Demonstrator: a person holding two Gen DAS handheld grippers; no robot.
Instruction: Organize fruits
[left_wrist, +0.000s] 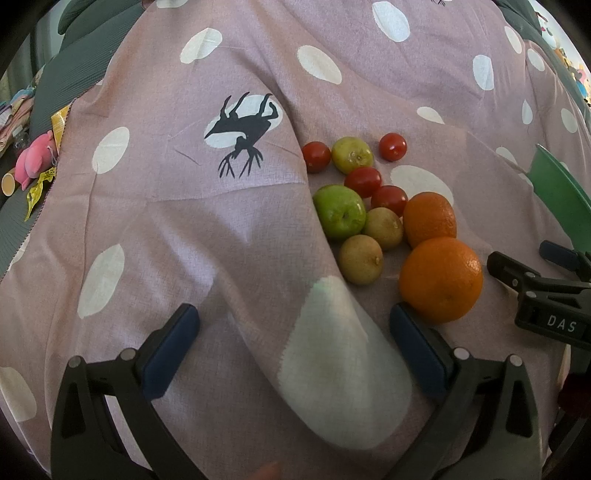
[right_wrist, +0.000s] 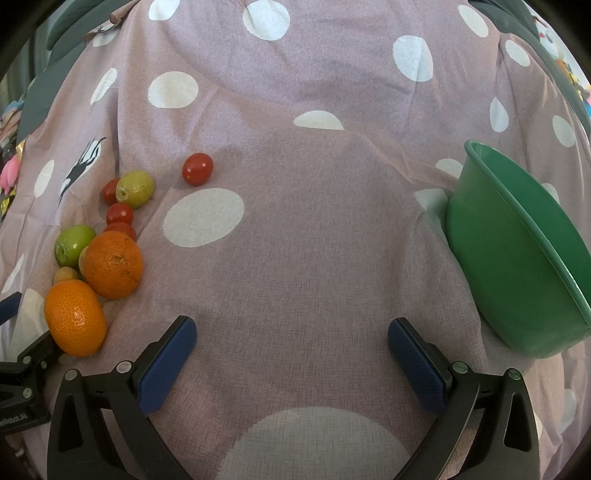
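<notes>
Nothing is sorted yet, judging by how things are lying. All the fruit is sitting in one loose cluster on the pink polka-dot cloth (right_wrist: 295, 258): two oranges, the nearer orange (left_wrist: 441, 280) and the farther orange (left_wrist: 429, 220), touching each other; a green apple (left_wrist: 340, 212) pressing against two small yellowish fruits (left_wrist: 382, 228); a paler green fruit (left_wrist: 352, 155) farther back; and several cherry tomatoes (left_wrist: 363, 181) scattered among them, one cherry tomato (right_wrist: 197, 169) lying a little apart from the rest.

The green bowl (right_wrist: 517, 266) is sitting well apart from the pile, off to the right, tipping on the soft cloth. As far as its visible inside shows, it is holding nothing, though the fisheye is hiding most of the interior.

The left gripper (left_wrist: 295, 328) is hovering over a fold in the cloth with its jaws spread fully wide and nothing between them; the nearer orange is lying just beside its right finger. The right gripper (right_wrist: 291, 339) is likewise gaping wide and empty, pointing at bare cloth between the pile and the bowl.

Every piece is still waiting to be moved, presumably into the bowl.
</notes>
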